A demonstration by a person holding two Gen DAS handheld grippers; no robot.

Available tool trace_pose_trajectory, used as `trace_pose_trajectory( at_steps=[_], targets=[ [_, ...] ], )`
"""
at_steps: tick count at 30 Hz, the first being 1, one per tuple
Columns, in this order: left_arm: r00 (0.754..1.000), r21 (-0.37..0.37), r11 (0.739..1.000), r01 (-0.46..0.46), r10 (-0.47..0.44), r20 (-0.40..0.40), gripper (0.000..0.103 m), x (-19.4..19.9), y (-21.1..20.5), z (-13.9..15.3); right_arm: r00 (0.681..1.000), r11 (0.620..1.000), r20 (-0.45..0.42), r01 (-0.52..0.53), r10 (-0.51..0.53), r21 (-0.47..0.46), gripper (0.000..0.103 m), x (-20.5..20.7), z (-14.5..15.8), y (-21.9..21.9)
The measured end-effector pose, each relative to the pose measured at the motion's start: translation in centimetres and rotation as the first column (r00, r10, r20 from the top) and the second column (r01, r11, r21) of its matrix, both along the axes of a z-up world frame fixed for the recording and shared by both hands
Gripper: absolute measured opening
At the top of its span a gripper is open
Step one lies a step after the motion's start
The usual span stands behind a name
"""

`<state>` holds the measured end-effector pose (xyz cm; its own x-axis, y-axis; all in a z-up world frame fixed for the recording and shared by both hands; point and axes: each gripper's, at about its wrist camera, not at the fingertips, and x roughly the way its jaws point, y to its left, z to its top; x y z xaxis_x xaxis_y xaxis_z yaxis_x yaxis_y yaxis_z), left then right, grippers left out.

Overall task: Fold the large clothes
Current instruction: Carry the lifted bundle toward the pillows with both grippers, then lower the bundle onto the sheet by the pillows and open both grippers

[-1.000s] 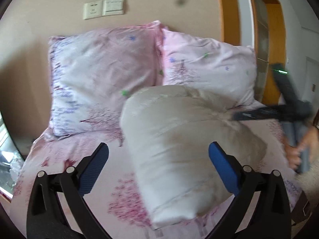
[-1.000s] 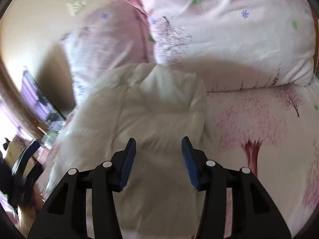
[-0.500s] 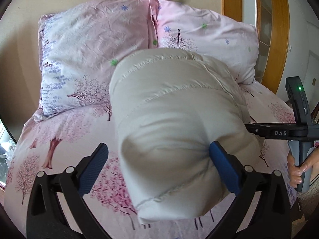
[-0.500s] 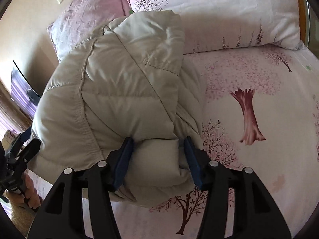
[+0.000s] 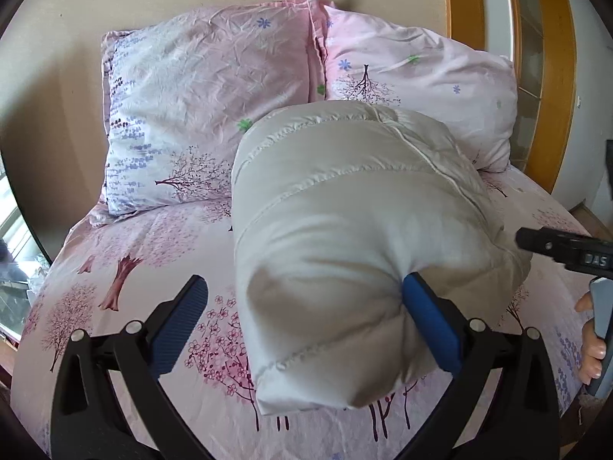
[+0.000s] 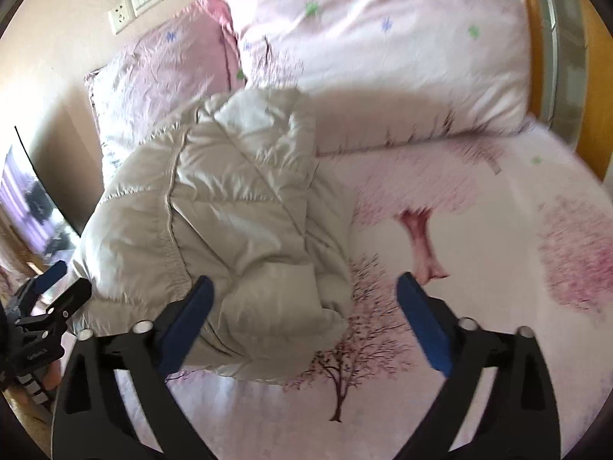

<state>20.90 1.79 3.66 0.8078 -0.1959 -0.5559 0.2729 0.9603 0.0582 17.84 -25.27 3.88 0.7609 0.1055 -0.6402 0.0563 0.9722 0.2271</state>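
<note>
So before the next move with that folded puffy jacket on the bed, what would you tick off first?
1. Right gripper let go: ok. Its jaws have just been opening and now stand wide, pressing on nothing.
2. Left gripper free: ok. Jaws wide open; one finger dents the jacket, the other stands clear.
3. Cream jacket folded into a compact bundle: ok. No sleeve hangs loose in either view.
4. Jacket resting fully on the pink sheet: ok.
5. Jacket clear of the pillows: cannot tell. Its far end hides the meeting point.
6. Underside of the fold tidy: cannot tell, hidden.
</note>
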Motion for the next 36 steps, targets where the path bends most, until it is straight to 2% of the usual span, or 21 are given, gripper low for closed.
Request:
trace_pose_trajectory(
  at_steps=[3, 7, 11, 19, 24, 30, 33, 36],
  targets=[
    [1.000, 0.012, 1.000, -0.023, 0.023, 0.012, 0.101, -0.7, 0.1, 0.2, 0.998, 0.998, 0.044, 0.040, -0.038, -0.055, 0.102, -1.3, 1.0, 0.3],
    [0.998, 0.032, 0.998, -0.053, 0.052, 0.035, 0.101, -1.8, 0.6, 0.5, 0.995, 0.989, 0.048, 0.096, -0.092, -0.109, 0.102, -2.2, 1.8, 0.6],
    [0.996, 0.028, 0.996, -0.089, 0.088, 0.031, 0.101, -3.1, 1.6, 0.6, 0.995, 0.989, 0.066, 0.085, -0.077, -0.118, 0.102, -3.3, 2.4, 1.2],
    [0.988, -0.047, 0.987, -0.154, 0.152, -0.033, 0.101, -6.0, 5.0, 0.4, 0.998, 0.988, 0.068, 0.019, -0.009, -0.156, 0.102, -5.6, 2.5, 3.7],
    [0.979, -0.059, 0.981, -0.186, 0.180, -0.092, 0.101, -7.6, 6.1, -0.5, 0.999, 0.986, 0.011, -0.041, 0.043, -0.160, 0.102, -7.1, 1.0, 5.5],
    [0.975, 0.030, 0.985, -0.172, 0.175, -0.134, 0.101, -8.5, 5.0, -1.9, 0.994, 0.983, -0.107, -0.047, 0.028, -0.178, 0.102, -7.5, -1.1, 6.7],
    [0.971, 0.056, 0.987, -0.152, 0.160, -0.179, 0.101, -8.4, 4.4, -2.5, 0.983, 0.989, -0.182, -0.055, 0.029, -0.140, 0.102, -7.3, -2.0, 6.8],
    [0.966, 0.066, 0.988, -0.142, 0.153, -0.207, 0.101, -8.5, 4.0, -3.0, 0.976, 0.985, -0.216, -0.057, 0.020, -0.164, 0.102, -7.4, -2.4, 7.1]
  ],
)
